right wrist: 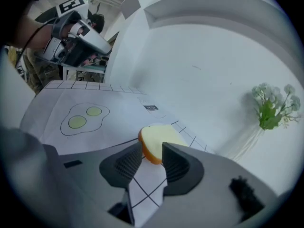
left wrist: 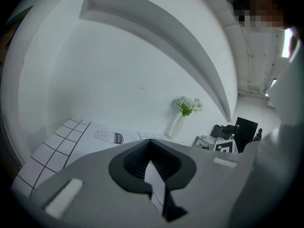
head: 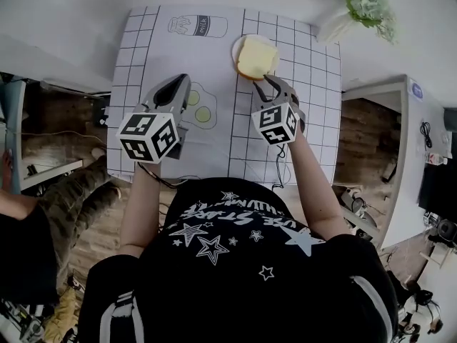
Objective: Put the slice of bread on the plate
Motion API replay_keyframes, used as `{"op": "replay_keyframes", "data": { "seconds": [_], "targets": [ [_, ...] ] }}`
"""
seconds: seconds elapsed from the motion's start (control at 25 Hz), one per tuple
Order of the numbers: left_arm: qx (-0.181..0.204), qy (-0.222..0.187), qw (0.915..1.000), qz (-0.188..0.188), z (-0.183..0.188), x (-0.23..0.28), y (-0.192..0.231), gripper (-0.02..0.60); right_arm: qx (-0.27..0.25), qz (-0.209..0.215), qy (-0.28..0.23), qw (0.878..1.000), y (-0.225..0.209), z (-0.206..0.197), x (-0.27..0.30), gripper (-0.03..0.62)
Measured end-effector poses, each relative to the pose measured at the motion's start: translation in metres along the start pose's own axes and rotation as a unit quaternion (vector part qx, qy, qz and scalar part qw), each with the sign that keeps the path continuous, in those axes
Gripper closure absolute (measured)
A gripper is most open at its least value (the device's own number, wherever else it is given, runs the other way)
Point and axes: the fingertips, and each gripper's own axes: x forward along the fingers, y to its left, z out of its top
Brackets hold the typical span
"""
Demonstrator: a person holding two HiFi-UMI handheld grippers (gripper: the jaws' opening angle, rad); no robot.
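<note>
The slice of bread point(head: 255, 56) lay flat on the white plate point(head: 234, 52), at the far side of the checked mat point(head: 214, 141). My right gripper point(head: 273, 84) stood wide open, its tips beside the slice's near edge without pressing it. My left gripper point(head: 183, 81) was closed, empty and well apart.

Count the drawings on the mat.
2. A milk bottle at the mat's far edge, left of the plate; fried eggs mid-mat, by the left gripper. Others may hide under the plate.
</note>
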Motion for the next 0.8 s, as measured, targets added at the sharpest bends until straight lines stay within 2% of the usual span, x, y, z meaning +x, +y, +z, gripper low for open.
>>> {"op": "replay_keyframes", "data": {
  "seconds": [0.24, 0.4, 0.56, 0.8],
  "targets": [
    [0.009, -0.009, 0.9999, -0.007, -0.003, -0.02, -0.03, 0.572, 0.084, -0.006, -0.043, 0.995, -0.004, 0.009, -0.045, 0.462],
    [0.027, -0.018, 0.9993, -0.016, -0.008, -0.033, -0.059, 0.572, 0.13, 0.011, -0.079, 0.988, 0.003, 0.014, -0.08, 0.462],
    [0.044, -0.027, 0.9979, -0.039, -0.015, -0.043, -0.097, 0.572, 0.169, 0.016, -0.11, 0.979, 0.003, 0.016, -0.122, 0.465],
    [0.049, -0.027, 0.9974, -0.045, -0.04, -0.079, -0.144, 0.572, 0.207, 0.015, -0.154, 0.966, 0.015, 0.01, -0.186, 0.503]
  ]
}}
